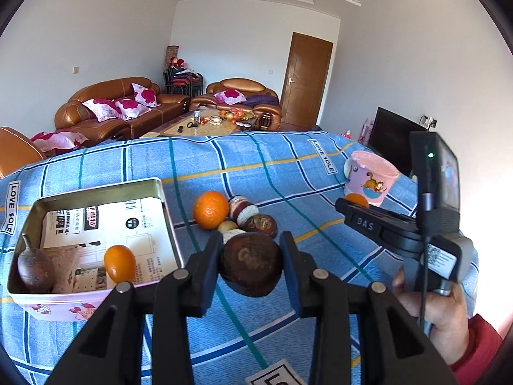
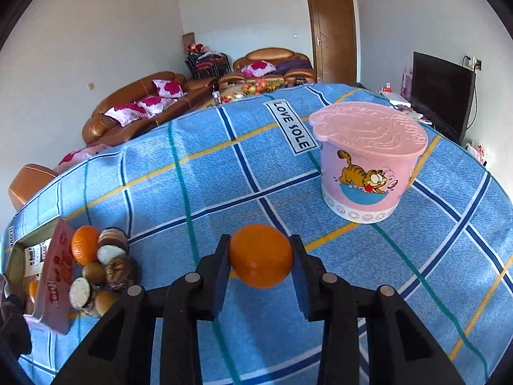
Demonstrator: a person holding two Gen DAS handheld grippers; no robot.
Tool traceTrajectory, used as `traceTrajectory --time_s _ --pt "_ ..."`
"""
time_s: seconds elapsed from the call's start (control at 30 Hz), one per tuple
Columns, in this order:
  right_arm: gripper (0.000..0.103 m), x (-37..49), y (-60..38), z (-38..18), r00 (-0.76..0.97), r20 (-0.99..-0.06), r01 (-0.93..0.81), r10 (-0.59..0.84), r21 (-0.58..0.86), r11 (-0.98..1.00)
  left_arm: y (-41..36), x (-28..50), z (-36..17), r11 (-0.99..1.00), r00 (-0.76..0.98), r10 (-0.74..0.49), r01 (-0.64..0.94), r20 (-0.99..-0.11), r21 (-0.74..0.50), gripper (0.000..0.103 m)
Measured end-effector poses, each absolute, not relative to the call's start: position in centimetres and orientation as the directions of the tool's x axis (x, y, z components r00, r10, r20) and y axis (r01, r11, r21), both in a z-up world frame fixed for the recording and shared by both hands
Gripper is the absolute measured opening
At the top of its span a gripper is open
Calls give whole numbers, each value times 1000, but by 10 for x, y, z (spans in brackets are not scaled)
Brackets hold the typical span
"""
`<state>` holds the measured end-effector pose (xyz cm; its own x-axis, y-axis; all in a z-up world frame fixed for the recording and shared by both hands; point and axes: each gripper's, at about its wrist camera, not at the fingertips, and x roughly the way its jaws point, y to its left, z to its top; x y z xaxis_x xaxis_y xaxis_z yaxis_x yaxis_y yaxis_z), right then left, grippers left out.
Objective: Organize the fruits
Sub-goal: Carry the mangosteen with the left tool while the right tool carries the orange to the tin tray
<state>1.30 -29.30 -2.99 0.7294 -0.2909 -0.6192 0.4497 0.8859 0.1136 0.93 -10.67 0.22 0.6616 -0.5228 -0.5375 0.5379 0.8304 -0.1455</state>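
1. Dark brown round fruit [image 1: 251,266], clamped in the left gripper [image 1: 251,250], clear of the table.
2. Small orange [image 2: 260,255], clamped in the right gripper [image 2: 260,250].
3. Tin tray [image 1: 96,192] holds a kumquat [image 1: 119,263] and a brown pear-shaped fruit [image 1: 34,268].
4. Fruit pile [image 1: 237,216] just right of the tray.

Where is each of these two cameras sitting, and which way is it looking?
Left wrist: on the left hand-held gripper, facing its brown fruit, tin box; the other hand shows.
Right wrist: on the right hand-held gripper, facing its orange, pink tub.
Shared: blue checked cloth, fruit pile.
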Motion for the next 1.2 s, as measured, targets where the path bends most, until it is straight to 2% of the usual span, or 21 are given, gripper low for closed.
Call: traceTrajectory --time_s 0.27,0.57,0.9,1.2 --pt "37 -13 -257 -17 801 -508 440 -317 140 887 -109 11 -8 857 684 -463 508 -563 -87 38" --pt "38 -38 -233 -14 838 -454 406 -302 150 902 -103 6 -13 894 739 -368 449 -564 5 38" --pt "38 -43 -203 -13 858 -437 364 -269 149 919 -67 10 -5 931 794 -297 364 -531 24 38" --pt "38 -24 -151 -9 890 -423 252 -172 142 957 -28 25 1 964 839 -200 260 -506 50 38"
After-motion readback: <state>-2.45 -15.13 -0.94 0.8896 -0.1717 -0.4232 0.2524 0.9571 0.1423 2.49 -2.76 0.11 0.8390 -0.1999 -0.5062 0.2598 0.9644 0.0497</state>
